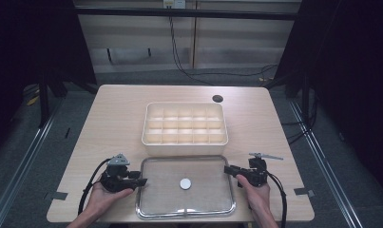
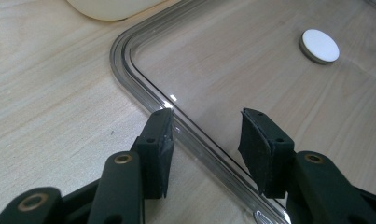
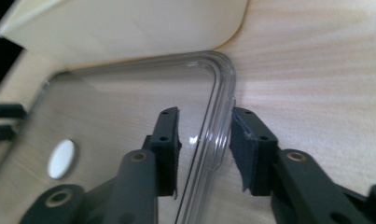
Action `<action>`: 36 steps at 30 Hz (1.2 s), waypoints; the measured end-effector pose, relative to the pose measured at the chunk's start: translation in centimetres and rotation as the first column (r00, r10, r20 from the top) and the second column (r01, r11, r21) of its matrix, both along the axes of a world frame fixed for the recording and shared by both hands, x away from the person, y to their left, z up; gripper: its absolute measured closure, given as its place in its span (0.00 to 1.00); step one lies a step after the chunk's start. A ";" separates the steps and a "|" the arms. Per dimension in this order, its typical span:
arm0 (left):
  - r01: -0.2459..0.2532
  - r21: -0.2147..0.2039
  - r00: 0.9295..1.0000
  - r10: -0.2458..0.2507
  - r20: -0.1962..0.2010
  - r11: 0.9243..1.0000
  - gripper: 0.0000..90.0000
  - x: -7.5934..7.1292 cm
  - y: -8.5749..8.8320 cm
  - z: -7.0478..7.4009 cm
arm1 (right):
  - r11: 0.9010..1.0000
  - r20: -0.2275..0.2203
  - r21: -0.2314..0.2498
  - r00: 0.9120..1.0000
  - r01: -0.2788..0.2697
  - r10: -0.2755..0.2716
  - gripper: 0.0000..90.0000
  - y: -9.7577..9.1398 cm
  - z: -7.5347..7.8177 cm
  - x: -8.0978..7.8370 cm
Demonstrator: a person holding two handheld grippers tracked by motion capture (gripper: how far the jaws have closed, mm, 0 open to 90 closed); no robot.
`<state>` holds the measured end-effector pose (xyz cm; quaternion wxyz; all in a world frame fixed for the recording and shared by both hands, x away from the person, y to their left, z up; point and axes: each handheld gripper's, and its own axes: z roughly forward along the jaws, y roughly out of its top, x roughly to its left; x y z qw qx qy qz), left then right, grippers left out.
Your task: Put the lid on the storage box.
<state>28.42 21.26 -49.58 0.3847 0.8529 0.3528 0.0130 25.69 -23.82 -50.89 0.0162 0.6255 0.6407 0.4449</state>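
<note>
The clear lid (image 1: 186, 187) lies flat on the table (image 1: 108, 118) at 6 o'clock of the cream box (image 1: 184, 122). The step in hand, I judge, is gripping its two side rims. The left claw (image 2: 206, 140) straddles the 9 o'clock rim, spread, pads not touching. The right claw (image 3: 204, 140) brackets the 3 o'clock rim, narrowed but not yet pinching. Next: squeeze both, lift level, carry toward 12 o'clock.

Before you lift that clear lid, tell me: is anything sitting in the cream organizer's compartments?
No. In the high view every compartment of the cream organizer shows bare.
</note>
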 end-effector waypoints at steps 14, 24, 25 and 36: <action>0.004 0.003 1.000 -0.004 0.008 1.000 0.57 -0.1 0.0 0.0 | 0.986 0.011 0.169 1.000 -0.001 -0.001 0.80 -0.5 0.1 -0.4; 0.004 -0.010 1.000 -0.004 0.011 1.000 0.57 0.0 0.0 -0.1 | 0.982 0.057 0.170 0.996 -0.078 0.069 0.76 -0.7 0.7 -0.4; 0.003 -0.014 1.000 -0.003 0.004 1.000 0.56 0.0 0.0 -0.1 | 0.973 0.061 0.194 0.992 -0.122 0.112 0.70 -0.3 0.7 -0.3; 0.006 -0.020 1.000 -0.006 0.005 1.000 0.53 0.1 0.1 -0.2 | 0.971 0.084 0.191 0.988 -0.142 0.128 0.77 0.2 1.1 -0.3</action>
